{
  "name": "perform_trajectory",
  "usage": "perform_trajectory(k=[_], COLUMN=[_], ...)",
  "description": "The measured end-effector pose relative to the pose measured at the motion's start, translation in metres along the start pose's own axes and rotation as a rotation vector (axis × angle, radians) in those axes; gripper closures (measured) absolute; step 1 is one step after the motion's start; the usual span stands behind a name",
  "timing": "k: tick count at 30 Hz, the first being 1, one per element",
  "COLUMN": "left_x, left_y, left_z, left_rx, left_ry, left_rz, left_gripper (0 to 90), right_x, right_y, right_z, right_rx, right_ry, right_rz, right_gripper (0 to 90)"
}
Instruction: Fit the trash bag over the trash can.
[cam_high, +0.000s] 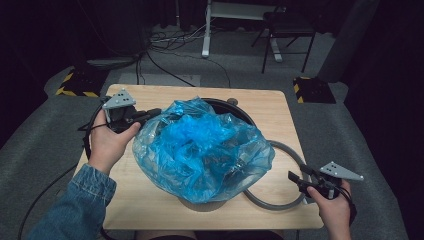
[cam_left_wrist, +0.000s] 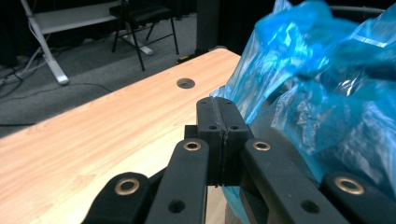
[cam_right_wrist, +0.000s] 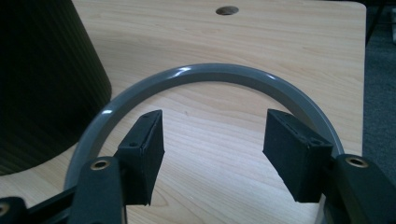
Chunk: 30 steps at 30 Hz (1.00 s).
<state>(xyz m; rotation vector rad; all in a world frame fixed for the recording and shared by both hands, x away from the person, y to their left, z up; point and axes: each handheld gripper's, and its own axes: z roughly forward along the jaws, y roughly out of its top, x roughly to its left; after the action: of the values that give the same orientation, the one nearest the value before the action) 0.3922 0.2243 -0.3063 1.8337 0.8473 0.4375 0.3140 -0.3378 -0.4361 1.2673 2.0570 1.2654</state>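
One blue bag (cam_high: 202, 150) pinched by left tongs (cam_left_wrist: 223, 122), one grey ring (cam_right_wrist: 205, 74), right tongs (cam_right_wrist: 212, 154) apart

Bright tabletop, dark surroundings, slight softness

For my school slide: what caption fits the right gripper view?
Open right tongs hover over a grey ring lying on the wooden table, beside a black bin.
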Motion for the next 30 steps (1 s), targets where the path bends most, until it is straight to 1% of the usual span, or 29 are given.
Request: perform_trajectory(k=[2,4,6,8,9,11,14,15,16,17,18,19,20,21,22,23,24,25,26,27,29,30], left_x=[0.002,0.002,0.002,0.002,0.001,0.0,0.001,0.001,0.002,0.003,0.004,0.004,0.004,0.004,0.004,0.004,0.004,0.003,0.003,0.003,0.004,0.005], left_y=[-0.004,-0.008,-0.014,-0.016,-0.017,-0.018,-0.021,-0.023,-0.024,-0.025,-0.027,-0.027,-0.028,-0.028,-0.028,-0.028,-0.028,-0.028,-0.029,-0.03,-0.032,-0.033], left_z=[0.004,0.009,0.016,0.018,0.019,0.021,0.021,0.02,0.02,0.019,0.018,0.018,0.017,0.017,0.016,0.016,0.015,0.015,0.016,0.016,0.016,0.016], left_rx=[0.003,0.011,0.022,0.028,0.035,0.028,0.031,0.029,0.027,0.023,0.028,0.028,0.03,0.029,0.026,0.026,0.029,0.031,0.029,0.014,-0.02,-0.037], left_ry=[-0.009,-0.014,-0.03,-0.035,-0.036,-0.042,-0.045,-0.046,-0.046,-0.045,-0.045,-0.045,-0.042,-0.04,-0.041,-0.041,-0.042,-0.041,-0.043,-0.047,-0.047,-0.038], left_rz=[-0.011,-0.015,-0.026,-0.027,-0.02,-0.022,-0.026,-0.034,-0.035,-0.041,-0.043,-0.043,-0.043,-0.041,-0.04,-0.04,-0.036,-0.035,-0.034,-0.037,-0.063,-0.069], left_gripper=[89.8,89.8,89.7,89.7,89.7,89.7,89.5,89.4,89.0,89.0,88.6,88.3,88.0,88.0,87.5,87.0,86.1,86.1,84.4,81.3,73.2,61.5], right_x=[0.004,0.006,0.007,0.008,0.008,0.01,0.013,0.014,0.017,0.017,0.022,0.022,0.027,0.027,0.032,0.032,0.036,0.036,0.038,0.039,0.042,0.044], right_y=[0.004,0.005,0.005,0.005,0.005,0.007,0.011,0.013,0.017,0.017,0.023,0.023,0.03,0.03,0.039,0.039,0.047,0.047,0.051,0.054,0.06,0.065], right_z=[-0.001,0.0,0.0,0.001,0.001,0.0,-0.001,-0.001,0.0,0.0,-0.001,-0.001,-0.003,-0.003,-0.006,-0.006,-0.008,-0.008,-0.009,-0.011,-0.013,-0.015], right_rx=[-0.007,-0.007,-0.004,-0.005,-0.005,-0.009,-0.016,-0.017,-0.014,-0.014,-0.009,-0.009,-0.013,-0.013,-0.018,-0.018,-0.022,-0.022,-0.024,-0.026,-0.028,-0.03], right_ry=[0.009,0.014,0.015,0.019,0.02,0.025,0.037,0.047,0.076,0.076,0.096,0.096,0.119,0.119,0.136,0.136,0.146,0.146,0.152,0.157,0.166,0.176], right_rz=[-0.013,-0.02,-0.02,-0.022,-0.023,-0.028,-0.035,-0.039,-0.05,-0.05,-0.08,-0.08,-0.109,-0.109,-0.145,-0.145,-0.169,-0.169,-0.175,-0.181,-0.188,-0.193], right_gripper=[38.3,38.3,38.3,38.2,38.2,38.2,37.8,37.1,35.5,35.5,34.2,34.2,32.4,32.4,31.7,31.7,30.3,30.3,30.0,29.7,28.6,27.8])
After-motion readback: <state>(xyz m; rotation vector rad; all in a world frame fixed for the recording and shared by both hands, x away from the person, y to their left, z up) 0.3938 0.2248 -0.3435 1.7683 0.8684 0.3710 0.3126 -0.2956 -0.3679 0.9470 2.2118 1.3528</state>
